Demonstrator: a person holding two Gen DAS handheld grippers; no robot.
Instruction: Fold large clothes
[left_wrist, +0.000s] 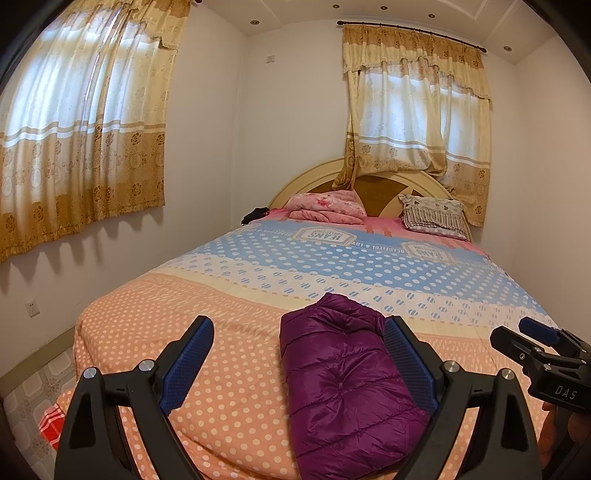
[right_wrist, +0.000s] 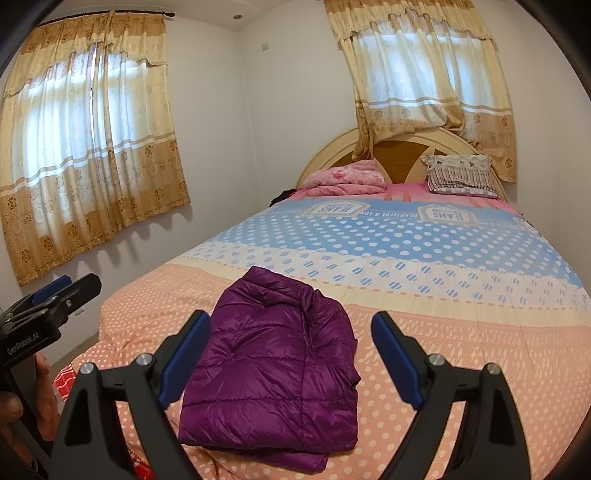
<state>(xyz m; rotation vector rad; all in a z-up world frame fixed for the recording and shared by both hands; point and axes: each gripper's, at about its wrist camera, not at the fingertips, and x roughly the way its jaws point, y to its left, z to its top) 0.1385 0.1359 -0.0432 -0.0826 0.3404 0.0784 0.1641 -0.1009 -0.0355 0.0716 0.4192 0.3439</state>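
purple jacket (right_wrist: 275, 354) folded on bed (right_wrist: 424, 332), ahead of right gripper (right_wrist: 291, 328) open jaws

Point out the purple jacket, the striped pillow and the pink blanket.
purple jacket (right_wrist: 273, 354): right wrist view, middle of the folded quilted top.
striped pillow (right_wrist: 461, 173): right wrist view, centre of its face, by the headboard.
pink blanket (left_wrist: 325, 208): left wrist view, middle of the bundle.

Purple puffer jacket (right_wrist: 273, 354) folded compact, lying flat on bed's near end
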